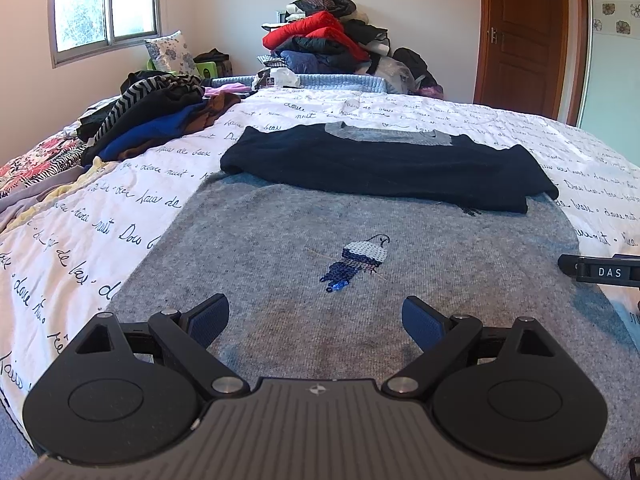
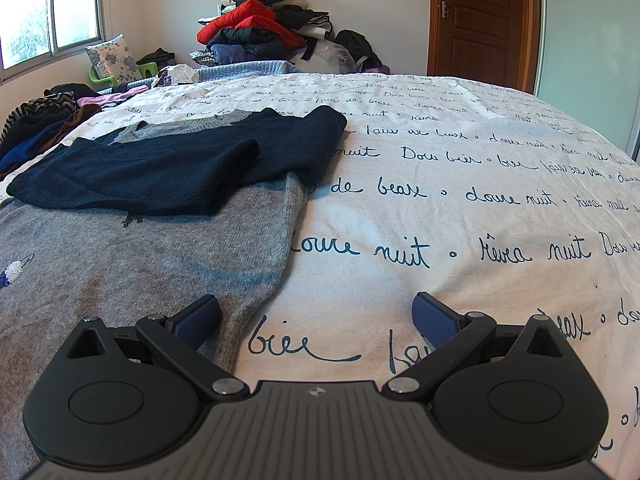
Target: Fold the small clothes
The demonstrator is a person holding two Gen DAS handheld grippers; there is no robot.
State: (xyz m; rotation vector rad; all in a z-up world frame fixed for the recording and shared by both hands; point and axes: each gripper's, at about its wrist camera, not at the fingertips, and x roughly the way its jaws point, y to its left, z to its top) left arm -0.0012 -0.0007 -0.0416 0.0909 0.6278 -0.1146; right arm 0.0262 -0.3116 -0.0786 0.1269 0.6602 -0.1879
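sweater (image 1: 280,248) flat on bed (image 2: 480,200), navy sleeves folded across top | left tool (image 1: 316,320) wide, over hem middle | right tool (image 2: 316,316) wide, straddling right side edge, nearer it | long axis runs away from tools

Sweater (image 1: 360,280) lies on the bed (image 2: 480,200), its sleeves (image 1: 380,168) folded across it.

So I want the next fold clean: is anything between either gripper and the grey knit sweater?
Nothing visible. The open left gripper hovers over the grey knit sweater; the open right gripper straddles its edge.
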